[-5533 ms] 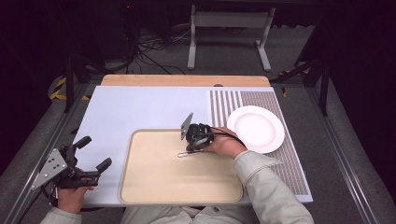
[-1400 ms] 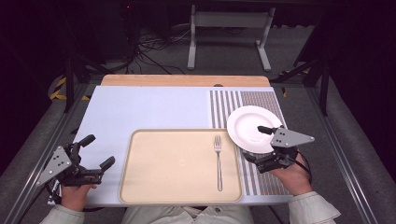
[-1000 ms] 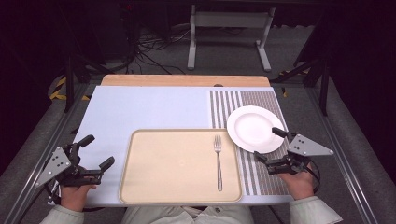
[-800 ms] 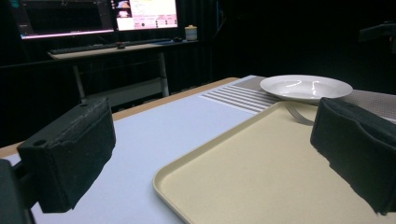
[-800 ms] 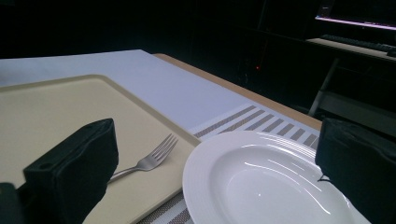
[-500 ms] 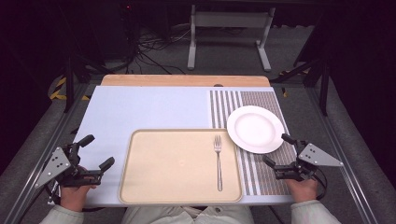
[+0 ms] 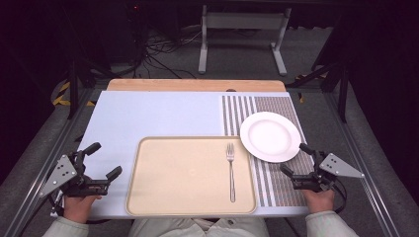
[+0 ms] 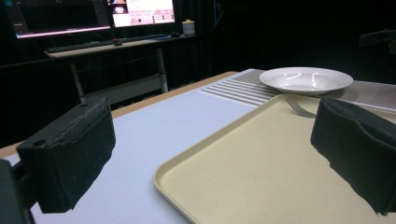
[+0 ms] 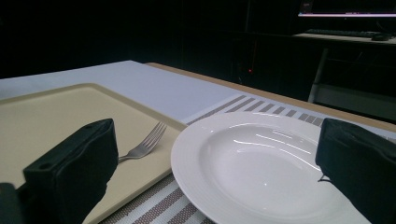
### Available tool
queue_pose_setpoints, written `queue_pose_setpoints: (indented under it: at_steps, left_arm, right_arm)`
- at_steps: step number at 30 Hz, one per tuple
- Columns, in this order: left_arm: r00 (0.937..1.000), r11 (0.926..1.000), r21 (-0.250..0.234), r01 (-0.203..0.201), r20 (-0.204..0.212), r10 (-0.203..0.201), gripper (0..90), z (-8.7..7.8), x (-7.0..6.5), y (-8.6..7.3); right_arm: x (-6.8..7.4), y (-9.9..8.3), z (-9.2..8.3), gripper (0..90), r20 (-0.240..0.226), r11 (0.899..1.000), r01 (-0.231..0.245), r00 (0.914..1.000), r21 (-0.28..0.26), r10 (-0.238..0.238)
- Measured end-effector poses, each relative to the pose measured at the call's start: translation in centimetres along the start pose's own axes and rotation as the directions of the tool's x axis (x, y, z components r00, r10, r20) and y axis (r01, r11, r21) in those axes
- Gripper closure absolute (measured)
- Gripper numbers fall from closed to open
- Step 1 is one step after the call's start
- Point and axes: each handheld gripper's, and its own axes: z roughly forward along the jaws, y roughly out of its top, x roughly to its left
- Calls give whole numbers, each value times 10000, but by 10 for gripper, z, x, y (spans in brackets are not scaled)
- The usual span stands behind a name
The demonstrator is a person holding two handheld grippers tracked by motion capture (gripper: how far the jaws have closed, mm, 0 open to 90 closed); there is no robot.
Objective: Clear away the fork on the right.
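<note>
So the right tool (image 7: 298,159) sits at the near right corner of the table (image 7: 148,113), over the striped mat (image 7: 276,106), with its jaws spread wide and nothing between them. Totally released. The white plate (image 7: 270,136) is the closest thing to it, just ahead and a bit to the inside of the tool, apart from the jaws as far as the high view shows. In the right gripper view the plate (image 9: 261,163) spreads across the gap between the two black jaws, right in front of them, resting on the mat.

The fork (image 7: 230,170) is further inward from that tool, past the plate, lying flat along the right edge of the beige tray (image 7: 183,173), tines pointing away from the person. In the right gripper view the fork (image 9: 144,142) shows just beside the inner jaw, on the tray, close to the plate rim but not touching it.

The left tool (image 7: 103,160) is well apart from all that, at the near left corner of the table, held by the person's hand (image 7: 79,206). Jaws open too, empty. The tray edge is just inward of it, and in the left gripper view the tray (image 8: 261,172) runs between its jaws, with the fork tines (image 8: 299,108) and the plate (image 8: 306,79) far ahead.
</note>
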Motion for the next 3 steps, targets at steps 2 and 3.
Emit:
queue_pose_setpoints:
  at_steps: [2, 3]
  left_arm:
    - [10000, 10000, -51, 68, 0, -68, 5, 0, 0, 0]
    - [9999, 9999, -36, 107, 1, -107, 5, 0, 1, 0]
  right_arm:
    - [0, 0, 0, 1, 107, 9999, 133, 9999, 23, -134]
    - [0, 0, 0, 1, 102, 9999, 145, 9998, 49, -146]
